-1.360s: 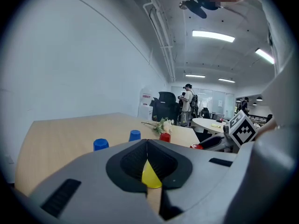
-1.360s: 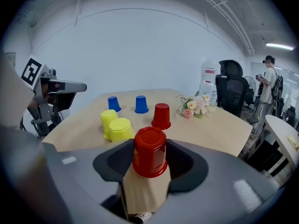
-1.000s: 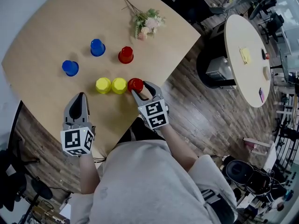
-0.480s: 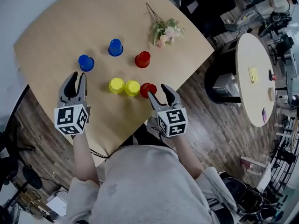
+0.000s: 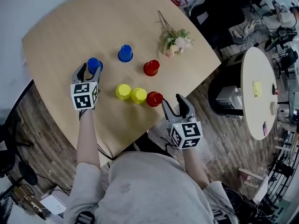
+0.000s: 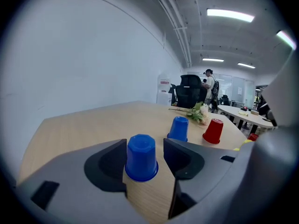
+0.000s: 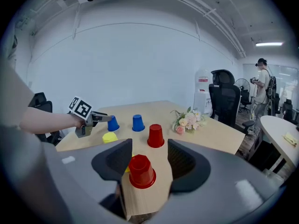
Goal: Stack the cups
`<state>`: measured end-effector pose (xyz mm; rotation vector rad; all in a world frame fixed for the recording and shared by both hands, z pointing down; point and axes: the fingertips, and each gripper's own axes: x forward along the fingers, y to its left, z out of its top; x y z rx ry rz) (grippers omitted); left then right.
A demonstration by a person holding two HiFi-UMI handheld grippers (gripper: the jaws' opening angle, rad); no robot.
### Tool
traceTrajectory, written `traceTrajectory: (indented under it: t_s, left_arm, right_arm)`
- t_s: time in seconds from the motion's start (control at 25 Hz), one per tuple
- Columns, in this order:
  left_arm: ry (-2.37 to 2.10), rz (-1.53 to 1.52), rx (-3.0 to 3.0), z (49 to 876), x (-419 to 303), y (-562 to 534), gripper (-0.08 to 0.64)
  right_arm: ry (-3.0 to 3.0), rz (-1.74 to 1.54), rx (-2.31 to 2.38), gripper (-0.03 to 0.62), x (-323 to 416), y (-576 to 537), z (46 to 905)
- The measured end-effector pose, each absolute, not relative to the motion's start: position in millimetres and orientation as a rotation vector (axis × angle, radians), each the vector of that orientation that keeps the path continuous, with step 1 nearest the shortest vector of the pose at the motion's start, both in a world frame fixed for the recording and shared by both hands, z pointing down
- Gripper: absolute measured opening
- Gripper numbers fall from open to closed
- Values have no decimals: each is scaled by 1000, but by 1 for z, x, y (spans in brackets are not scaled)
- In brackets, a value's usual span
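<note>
An upside-down blue cup (image 5: 94,64) (image 6: 141,157) stands on the table between the jaws of my left gripper (image 5: 89,69) (image 6: 145,146). Those jaws have just been opening and stand open around it, with a gap on the cup's right side. A second blue cup (image 5: 124,53) (image 6: 178,128) and a red cup (image 5: 151,67) (image 7: 155,136) stand farther back. Two yellow cups (image 5: 123,91) (image 5: 138,95) and another red cup (image 5: 154,98) (image 7: 141,171) form a row. My right gripper (image 5: 173,101) (image 7: 149,148) is open, widened a little, drawn back above that red cup without touching it.
A small bunch of flowers (image 5: 176,40) (image 7: 188,121) lies at the back right of the round wooden table (image 5: 65,27). The table edge runs close under my right gripper. A white round table (image 5: 256,87), office chairs and a standing person (image 7: 262,85) are beyond.
My left gripper moved forward from the near table edge to the left blue cup and opened around it. My right gripper opened, backed off the near red cup and rose.
</note>
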<state>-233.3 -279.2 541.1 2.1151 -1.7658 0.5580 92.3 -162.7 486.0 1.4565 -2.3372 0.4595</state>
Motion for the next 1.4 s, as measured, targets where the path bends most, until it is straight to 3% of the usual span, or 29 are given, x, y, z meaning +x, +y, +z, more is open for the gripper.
traceTrajectory:
  t_s: [0.4,0.88,1.4]
  left_arm:
    - [-1816,589,2088,548,-233,-287,218]
    - [-1458,494,2509,446,-119,-226,218]
    - [-1277,613,2547,475,-56,-172,218]
  right_arm:
    - [-2322,485,1495,249,103,-164,489]
    - [-2403,467,1447,249,90,-189,480]
    - [-2435,479,1408,249,87,-186,481]
